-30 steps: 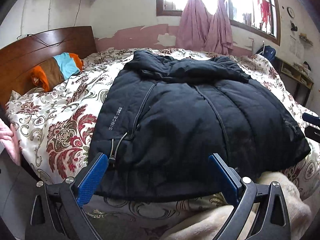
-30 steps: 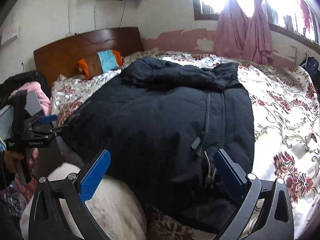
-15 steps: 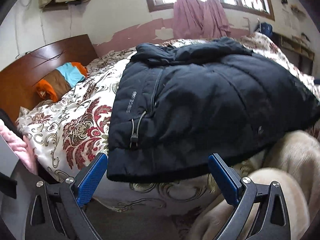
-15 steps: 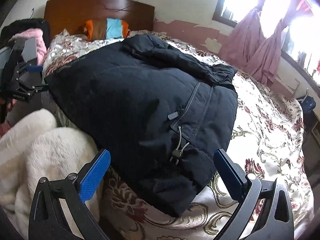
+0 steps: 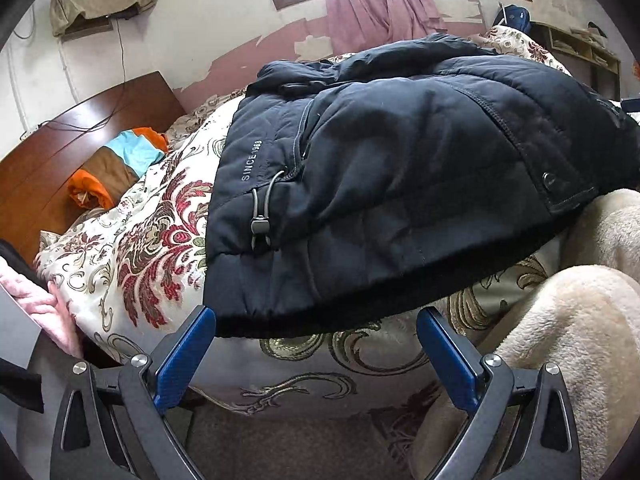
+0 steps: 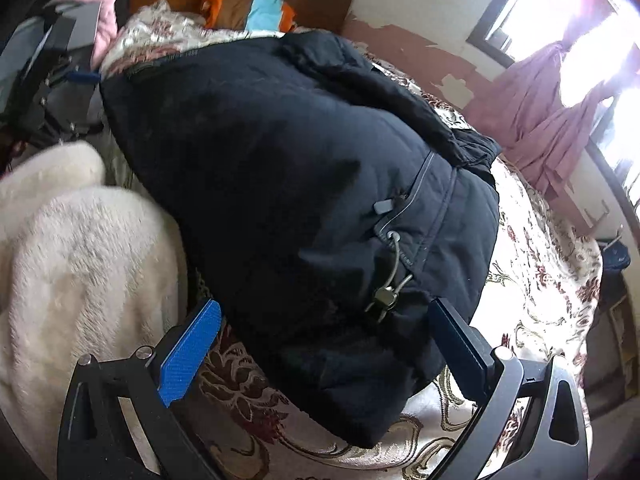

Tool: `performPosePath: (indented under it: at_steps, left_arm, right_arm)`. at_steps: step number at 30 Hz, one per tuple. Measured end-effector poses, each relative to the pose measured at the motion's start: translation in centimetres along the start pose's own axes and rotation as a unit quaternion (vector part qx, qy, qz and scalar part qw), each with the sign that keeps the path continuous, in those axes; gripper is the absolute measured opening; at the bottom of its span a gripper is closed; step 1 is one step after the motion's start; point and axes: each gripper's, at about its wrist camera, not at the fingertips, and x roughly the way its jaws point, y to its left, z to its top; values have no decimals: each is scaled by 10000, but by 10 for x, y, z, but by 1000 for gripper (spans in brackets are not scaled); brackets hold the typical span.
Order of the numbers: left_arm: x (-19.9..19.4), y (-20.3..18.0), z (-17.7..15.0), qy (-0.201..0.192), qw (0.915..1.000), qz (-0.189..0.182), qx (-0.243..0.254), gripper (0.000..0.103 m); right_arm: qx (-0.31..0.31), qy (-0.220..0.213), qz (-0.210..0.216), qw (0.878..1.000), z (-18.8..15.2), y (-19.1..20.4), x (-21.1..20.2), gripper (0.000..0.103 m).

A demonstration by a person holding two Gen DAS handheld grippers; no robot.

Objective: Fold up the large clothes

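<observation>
A large black padded jacket [image 5: 400, 184] lies spread on a bed with a floral cover [image 5: 152, 240], its hem hanging at the near edge; it also shows in the right wrist view [image 6: 288, 184]. My left gripper [image 5: 316, 320] is open, its blue pads just below the hem's left corner. My right gripper [image 6: 326, 316] is open, low at the hem's right corner beside the drawcord toggle [image 6: 384, 296]. Neither holds anything. The left gripper also shows in the right wrist view [image 6: 64, 92] at the jacket's far corner.
A cream fleece blanket [image 5: 568, 340] lies bunched at the bed's near edge between the grippers, also in the right wrist view [image 6: 80, 248]. An orange, brown and blue pillow [image 5: 116, 164] sits by the wooden headboard [image 5: 80, 120]. Pink curtains [image 6: 548, 120] hang at the window.
Both grippers have dropped lower and moved in toward the jacket's hem, the left to its left corner, the right to its right corner. The jacket has not moved.
</observation>
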Motion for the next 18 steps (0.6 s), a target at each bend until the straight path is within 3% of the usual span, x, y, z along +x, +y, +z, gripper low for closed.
performPosePath:
  at_steps: [8,18]
  left_arm:
    - [2,-5,-6,19,10000,22,58,101]
    - [4,-7,-11,11,10000,6,39,101]
  right_arm:
    - [-564,88,-295,9979,-4,19,3,101]
    - [-815,166,-618,9946,-7,38,11,101]
